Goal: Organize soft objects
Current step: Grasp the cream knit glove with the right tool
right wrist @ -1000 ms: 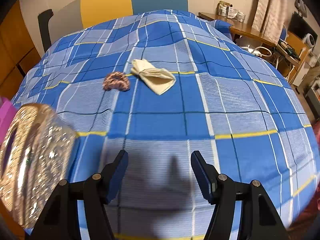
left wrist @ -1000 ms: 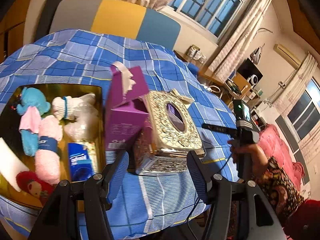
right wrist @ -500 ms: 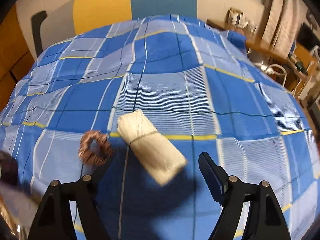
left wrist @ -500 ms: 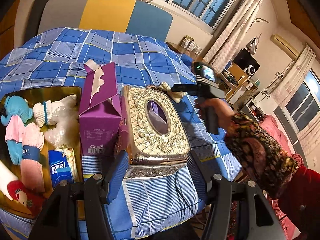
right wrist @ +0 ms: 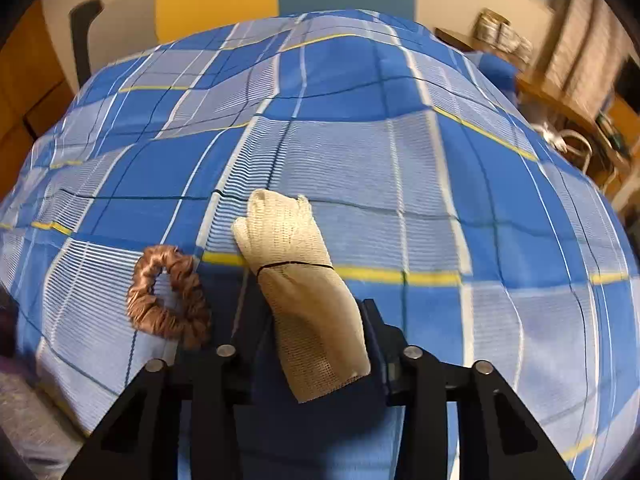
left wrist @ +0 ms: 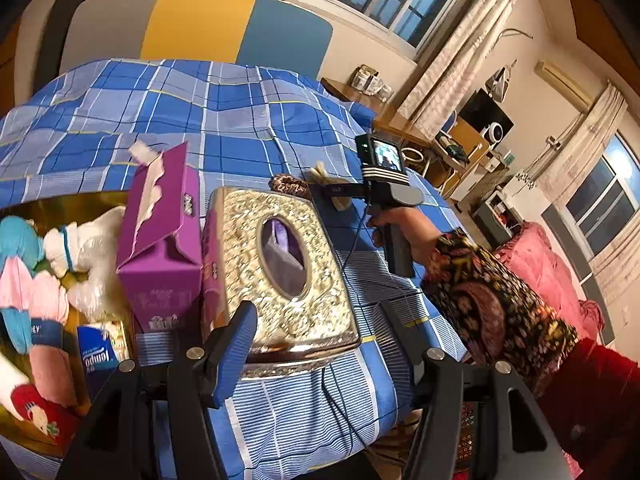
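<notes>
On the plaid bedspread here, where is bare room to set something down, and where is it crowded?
Free: the wide bedspread beyond and to the right of the cloth roll, up toward the headboard. Crowded: the gold tray full of soft toys, with the purple box and the gold tissue box close together beside it.

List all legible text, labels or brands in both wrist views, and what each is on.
"Tempo": blue tissue pack in the gold tray, partly cut off.
"EY": end of a word on the dark band round the pink rolled cloth; the rest is hidden.
Purple tissue box: print on its front too small to read.
Handheld gripper's screen: image only, no readable text.
Right wrist view: no text.
</notes>
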### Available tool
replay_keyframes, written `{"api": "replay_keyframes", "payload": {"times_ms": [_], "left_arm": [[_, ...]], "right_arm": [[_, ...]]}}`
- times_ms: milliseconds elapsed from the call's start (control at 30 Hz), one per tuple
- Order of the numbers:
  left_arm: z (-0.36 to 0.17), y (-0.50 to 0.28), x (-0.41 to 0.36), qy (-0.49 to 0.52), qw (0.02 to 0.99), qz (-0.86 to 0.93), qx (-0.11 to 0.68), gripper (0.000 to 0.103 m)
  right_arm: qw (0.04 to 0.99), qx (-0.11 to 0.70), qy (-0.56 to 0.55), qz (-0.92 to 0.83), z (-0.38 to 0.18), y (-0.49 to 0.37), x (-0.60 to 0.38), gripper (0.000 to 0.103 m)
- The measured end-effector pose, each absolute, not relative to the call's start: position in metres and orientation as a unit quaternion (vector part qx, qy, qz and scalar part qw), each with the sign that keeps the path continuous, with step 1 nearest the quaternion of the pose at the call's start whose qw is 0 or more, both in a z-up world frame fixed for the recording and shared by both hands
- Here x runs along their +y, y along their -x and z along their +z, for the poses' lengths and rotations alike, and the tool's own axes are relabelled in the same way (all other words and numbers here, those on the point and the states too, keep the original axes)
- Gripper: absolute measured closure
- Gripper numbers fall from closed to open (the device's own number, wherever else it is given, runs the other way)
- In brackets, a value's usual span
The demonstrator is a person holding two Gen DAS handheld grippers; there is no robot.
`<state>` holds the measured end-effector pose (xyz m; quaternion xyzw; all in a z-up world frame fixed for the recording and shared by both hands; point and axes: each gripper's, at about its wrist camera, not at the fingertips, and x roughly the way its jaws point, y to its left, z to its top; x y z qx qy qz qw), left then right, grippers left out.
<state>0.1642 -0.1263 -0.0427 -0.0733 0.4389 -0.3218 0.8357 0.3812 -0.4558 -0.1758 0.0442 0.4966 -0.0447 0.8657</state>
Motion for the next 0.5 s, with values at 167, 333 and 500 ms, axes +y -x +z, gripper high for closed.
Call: {"api": "replay_keyframes", "payload": {"times_ms": [167, 333, 500], "left_arm": [[-0.02, -0.172, -0.147, 0.053, 0.836, -0.336, 0.431, 0.042], [0.003, -0.188, -0.178, 0.043, 0.829, -0.354, 0.43, 0.042], [0.007, -0.223, -0.219, 0.038, 0.822, -0.351, 0.447, 0.038]], "right_arm": [[0.868, 0.487, -0.078, -0.061, -0.156, -0.342, -0.47, 0.064], [0.874, 0.474, -0.066, -0.081, -0.139, -0.293, -0.471, 0.064], [0.89, 0.44, -0.069, -0.1, -0.135, -0.263, -0.477, 0.064]]}}
